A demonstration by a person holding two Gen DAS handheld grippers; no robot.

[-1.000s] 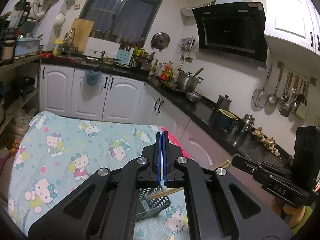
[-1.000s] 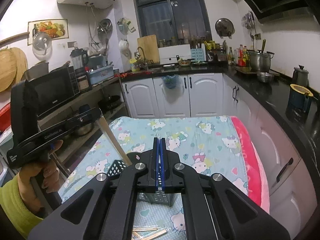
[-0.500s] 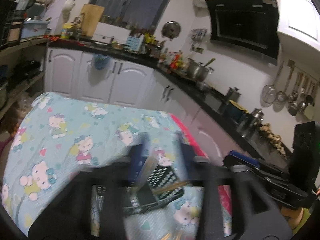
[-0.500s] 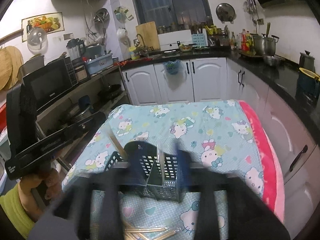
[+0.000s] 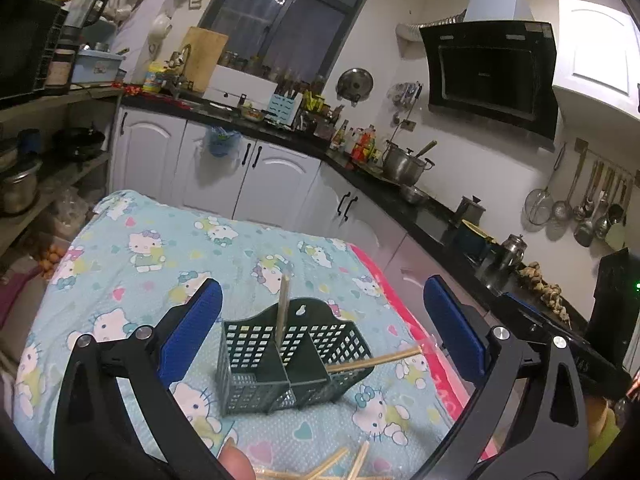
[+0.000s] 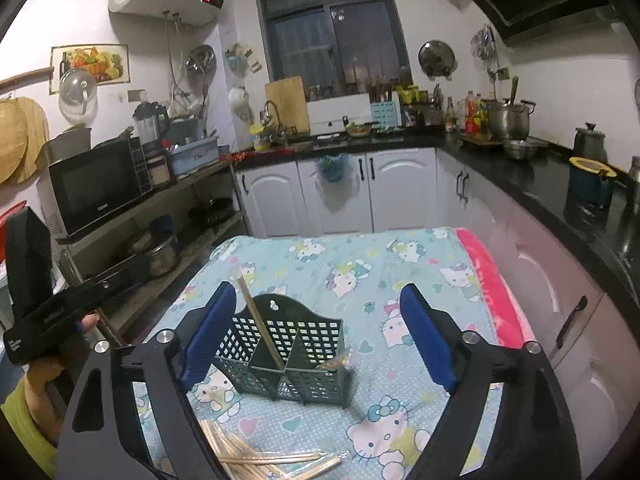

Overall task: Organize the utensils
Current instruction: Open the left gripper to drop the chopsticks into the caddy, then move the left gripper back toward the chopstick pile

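Chopsticks loose on cartoon cloth, basket just behind

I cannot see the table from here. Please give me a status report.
Left gripper and right gripper just opened, nothing between jaws. Two chopsticks stand in the caddy. More chopsticks lie loose in front. Nothing blocking.

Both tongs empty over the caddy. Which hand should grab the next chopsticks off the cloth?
Probably right. The right tongs stand open with most of the loose chopsticks in plain view just below them. The left tongs, also open, see only a few tips at their frame's bottom edge.
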